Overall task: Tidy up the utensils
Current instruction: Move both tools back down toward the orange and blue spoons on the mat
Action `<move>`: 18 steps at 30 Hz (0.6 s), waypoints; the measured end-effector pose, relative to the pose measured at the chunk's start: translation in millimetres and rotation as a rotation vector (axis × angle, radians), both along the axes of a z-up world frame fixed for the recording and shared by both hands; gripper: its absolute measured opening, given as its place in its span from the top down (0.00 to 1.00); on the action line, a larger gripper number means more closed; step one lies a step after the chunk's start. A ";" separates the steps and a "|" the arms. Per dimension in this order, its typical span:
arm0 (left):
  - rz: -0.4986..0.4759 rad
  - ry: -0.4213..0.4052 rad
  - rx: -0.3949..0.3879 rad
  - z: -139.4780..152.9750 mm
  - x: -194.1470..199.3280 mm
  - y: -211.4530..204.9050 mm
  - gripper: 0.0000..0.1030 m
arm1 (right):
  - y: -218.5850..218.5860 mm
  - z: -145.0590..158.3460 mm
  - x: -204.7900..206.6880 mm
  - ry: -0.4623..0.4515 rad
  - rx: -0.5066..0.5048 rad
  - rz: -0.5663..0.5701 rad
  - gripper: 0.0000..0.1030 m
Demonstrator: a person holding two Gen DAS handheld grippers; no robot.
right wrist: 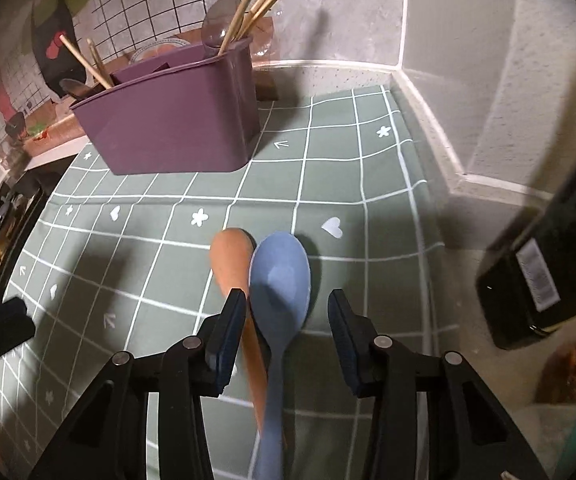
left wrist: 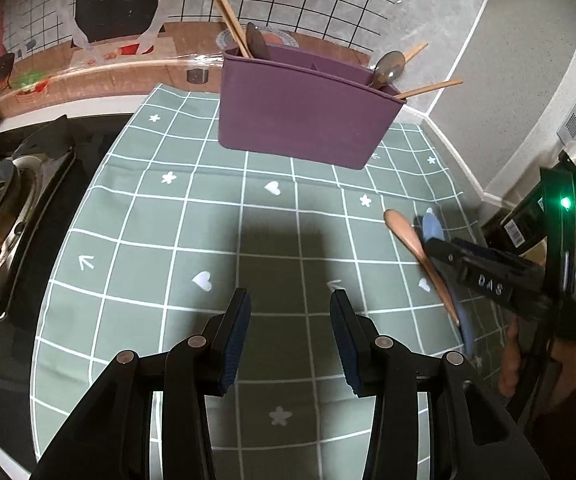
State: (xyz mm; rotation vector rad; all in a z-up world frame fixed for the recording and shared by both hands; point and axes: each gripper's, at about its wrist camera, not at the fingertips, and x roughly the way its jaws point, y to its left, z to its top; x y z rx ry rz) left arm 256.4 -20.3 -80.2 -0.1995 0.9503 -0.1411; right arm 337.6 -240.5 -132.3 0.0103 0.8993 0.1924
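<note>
While tilted downward, right hand-held gripper [right wrist: 286, 312] (jaws apart) straddles spoons [right wrist: 280, 276] — ungripped.

Dim, warm light casts soft shadows on the cloth [left wrist: 160, 240]; fisheye edges bend and darken.

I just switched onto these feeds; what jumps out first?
The purple caddy at the back of the green checked cloth, bristling with chopsticks. Nearer, a blue spoon and a brown spoon lie side by side between the open right gripper; the left gripper is empty.
</note>
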 end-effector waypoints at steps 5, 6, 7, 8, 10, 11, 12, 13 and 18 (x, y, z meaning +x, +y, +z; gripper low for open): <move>0.004 0.010 -0.003 -3.0 0.3 2.6 0.59 | 4.9 -4.0 12.3 0.002 -0.012 0.000 0.61; 0.005 0.010 -0.004 -2.9 0.7 3.1 0.59 | 4.7 -3.9 14.2 0.003 -0.009 -0.003 0.62; 0.005 0.010 -0.005 -3.2 0.5 3.2 0.59 | 4.4 -3.8 15.7 0.005 -0.005 -0.003 0.63; 0.004 0.010 -0.003 -3.4 0.4 3.3 0.59 | 4.4 -3.6 16.9 0.008 0.001 0.000 0.67; 0.001 0.011 -0.004 -3.8 0.7 3.7 0.59 | 4.5 -3.9 18.4 0.013 0.010 0.004 0.68; 0.000 0.011 -0.004 -3.8 1.2 3.1 0.59 | 4.6 -4.0 18.7 0.012 0.009 0.006 0.68; -0.001 0.011 -0.004 -3.9 1.7 2.5 0.59 | 4.3 -4.0 18.7 0.012 0.010 0.009 0.68; -0.003 0.012 -0.005 -4.1 2.3 1.5 0.59 | 3.6 -4.2 19.1 0.014 0.014 0.010 0.68; -0.006 0.029 -0.020 -5.4 7.6 -4.9 0.59 | -3.6 -3.1 16.7 0.010 0.003 -0.013 0.69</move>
